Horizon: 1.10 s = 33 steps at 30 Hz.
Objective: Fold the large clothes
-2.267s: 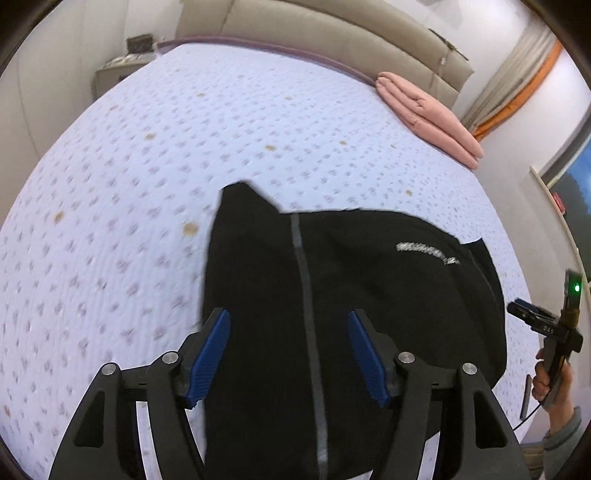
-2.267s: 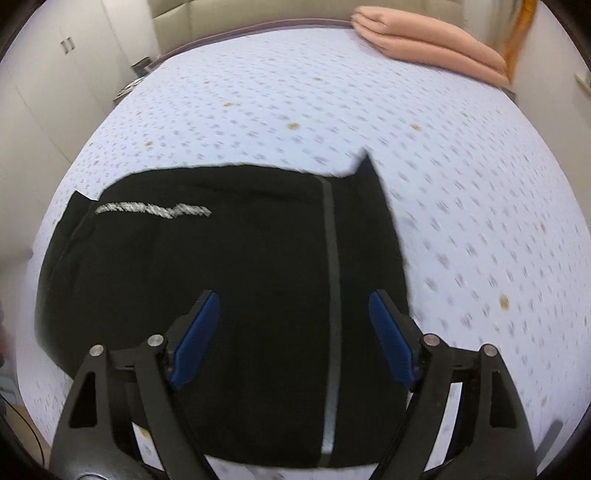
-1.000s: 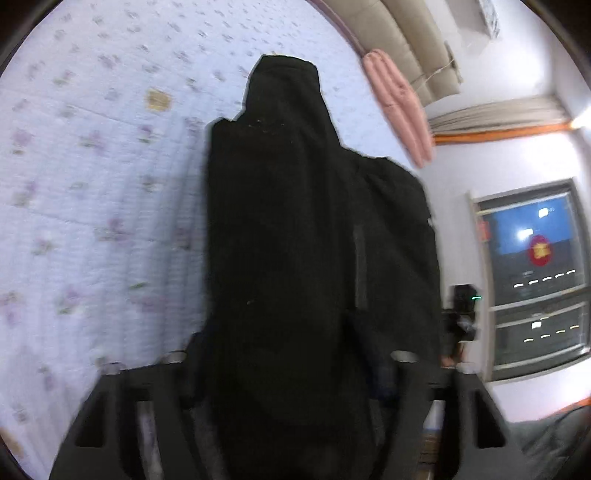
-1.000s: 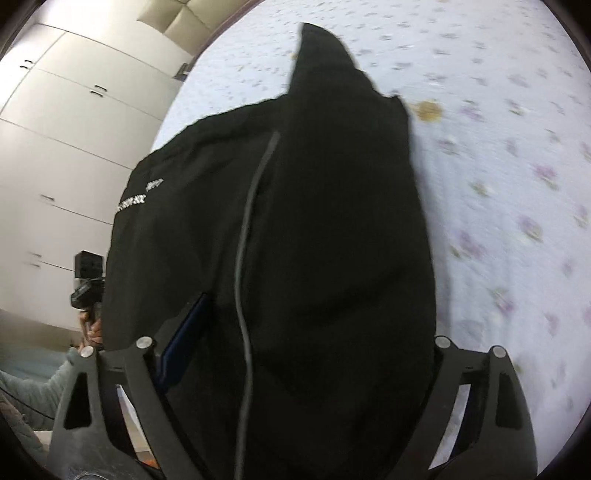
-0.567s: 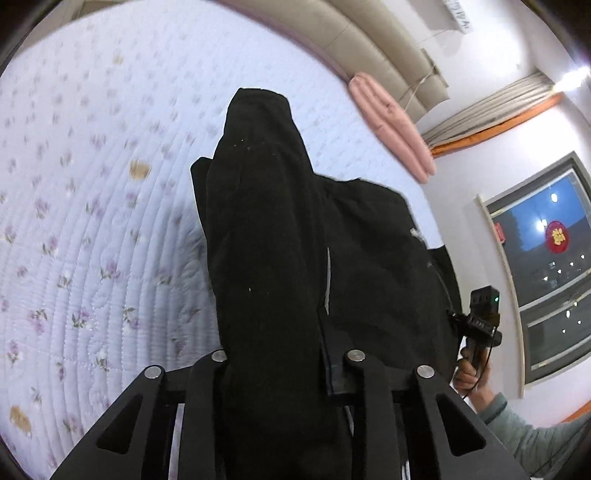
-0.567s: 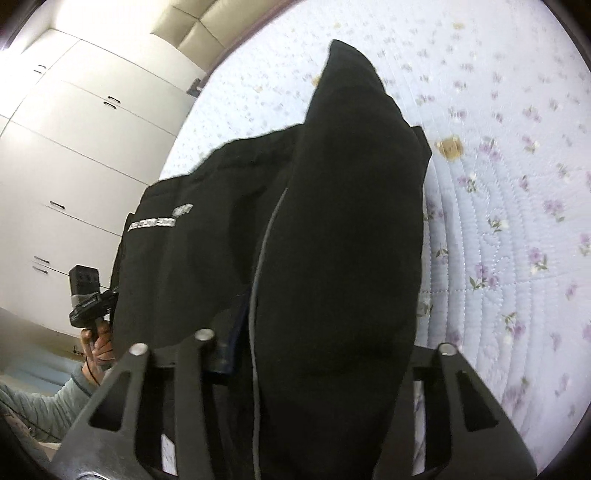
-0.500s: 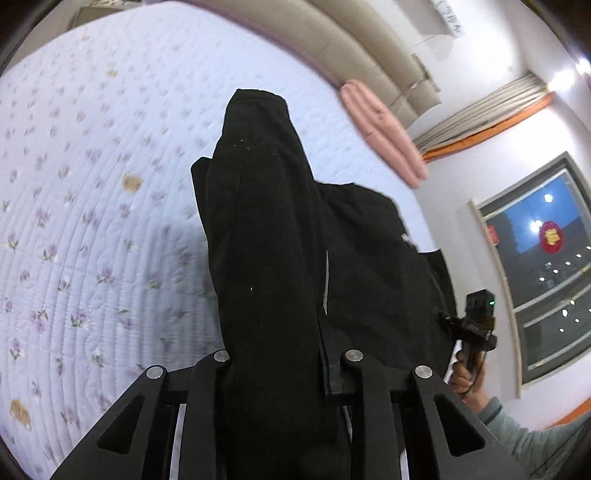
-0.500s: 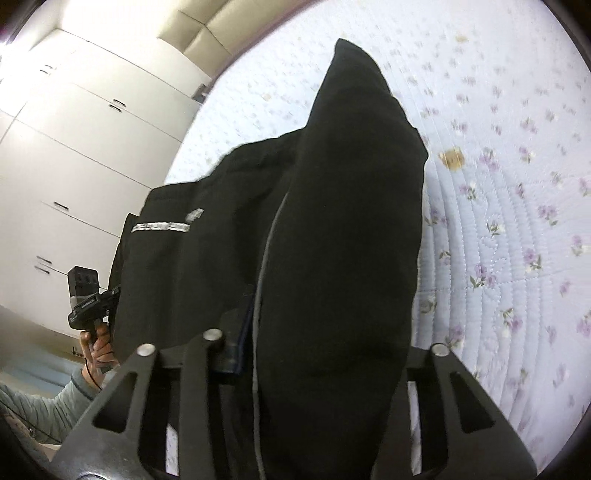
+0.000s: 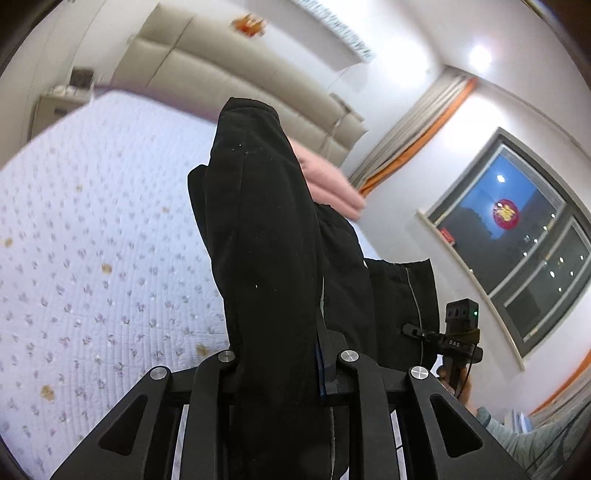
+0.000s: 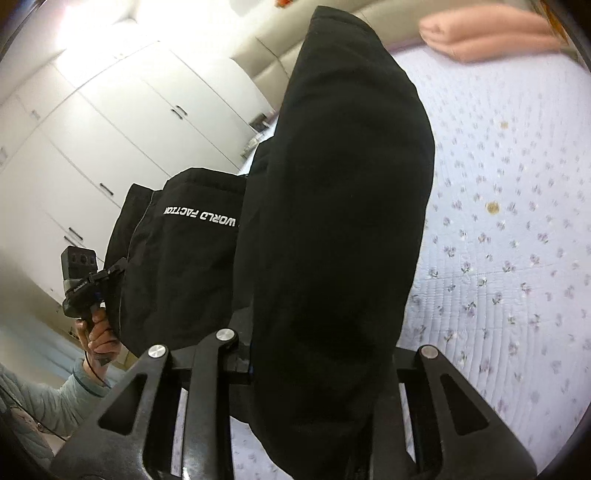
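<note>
A large black garment point(image 9: 266, 258) with a thin grey stripe and white lettering hangs lifted above the bed. My left gripper point(image 9: 280, 365) is shut on one part of it, and the cloth drapes over the fingers and hides them. My right gripper point(image 10: 317, 354) is shut on another part of the same black garment point(image 10: 332, 203), which bulges over the jaws. Each view shows the other gripper at the side: the right one point(image 9: 458, 332) in the left wrist view, the left one point(image 10: 83, 280) in the right wrist view.
The bed point(image 9: 92, 240) has a pale quilt with small flowers. A folded pink blanket point(image 9: 328, 184) lies at the headboard end and also shows in the right wrist view point(image 10: 491, 33). White wardrobes point(image 10: 92, 147) stand on one side, a window point(image 9: 517, 240) on the other.
Both grippers closed on the black garment and raised it off the bed. The views now tilt up toward the walls, and the cloth hangs between the two grippers.
</note>
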Available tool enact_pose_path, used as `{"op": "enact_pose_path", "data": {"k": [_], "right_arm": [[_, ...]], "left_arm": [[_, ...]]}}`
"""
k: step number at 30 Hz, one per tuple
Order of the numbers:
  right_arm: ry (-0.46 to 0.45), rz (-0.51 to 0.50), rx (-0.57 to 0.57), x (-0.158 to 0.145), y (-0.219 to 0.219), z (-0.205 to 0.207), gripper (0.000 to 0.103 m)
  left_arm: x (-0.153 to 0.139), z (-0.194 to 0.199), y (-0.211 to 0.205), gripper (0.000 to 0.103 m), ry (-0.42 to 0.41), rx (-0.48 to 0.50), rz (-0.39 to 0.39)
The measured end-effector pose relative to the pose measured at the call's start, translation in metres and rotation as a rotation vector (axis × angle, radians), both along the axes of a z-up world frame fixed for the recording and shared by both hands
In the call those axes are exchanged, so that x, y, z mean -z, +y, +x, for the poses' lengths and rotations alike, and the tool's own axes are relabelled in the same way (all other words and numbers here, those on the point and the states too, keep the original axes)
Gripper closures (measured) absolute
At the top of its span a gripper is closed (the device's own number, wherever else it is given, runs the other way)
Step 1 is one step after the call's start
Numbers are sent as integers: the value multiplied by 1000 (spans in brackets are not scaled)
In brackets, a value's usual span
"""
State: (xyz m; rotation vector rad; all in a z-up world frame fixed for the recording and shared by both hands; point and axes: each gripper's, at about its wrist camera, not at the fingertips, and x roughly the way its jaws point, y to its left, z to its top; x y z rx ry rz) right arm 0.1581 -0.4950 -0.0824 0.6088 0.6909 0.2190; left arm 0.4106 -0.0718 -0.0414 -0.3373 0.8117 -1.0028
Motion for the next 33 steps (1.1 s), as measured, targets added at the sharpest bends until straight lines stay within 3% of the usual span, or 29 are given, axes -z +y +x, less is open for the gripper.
{"op": "enact_pose_path", "data": {"k": [5, 9, 15, 20, 25, 26, 27, 28, 30, 31, 33], "right_arm": [[-48, -61, 5, -38, 32, -36, 78], [-48, -114, -4, -62, 68, -73, 78], [38, -146, -3, -66, 115, -120, 79], [166, -130, -5, -21, 139, -142, 79], [306, -113, -1, 59, 141, -132, 79], [338, -137, 22, 78, 137, -129, 78], [359, -176, 59, 94, 129, -127, 76], [381, -144, 84, 110, 117, -126, 71], [401, 44, 123, 145, 89, -130, 60], [401, 112, 143, 161, 80, -133, 53], [393, 169, 153, 175, 73, -139, 47]], "left_arm": [[-31, -49, 36, 81, -68, -4, -33], [-39, -95, 71, 81, -71, -16, -65], [-13, -154, 113, 81, 39, -39, -61], [44, -174, 132, 81, 191, -55, -14], [127, -170, 143, 79, 301, -86, 54], [150, -166, 150, 76, 302, -133, 80], [179, -159, 161, 75, 354, -174, 70], [204, -153, 170, 72, 431, -194, 23], [249, -148, 191, 68, 577, -204, -187], [253, -148, 193, 68, 595, -200, -218], [247, -147, 191, 65, 566, -187, -177]]}}
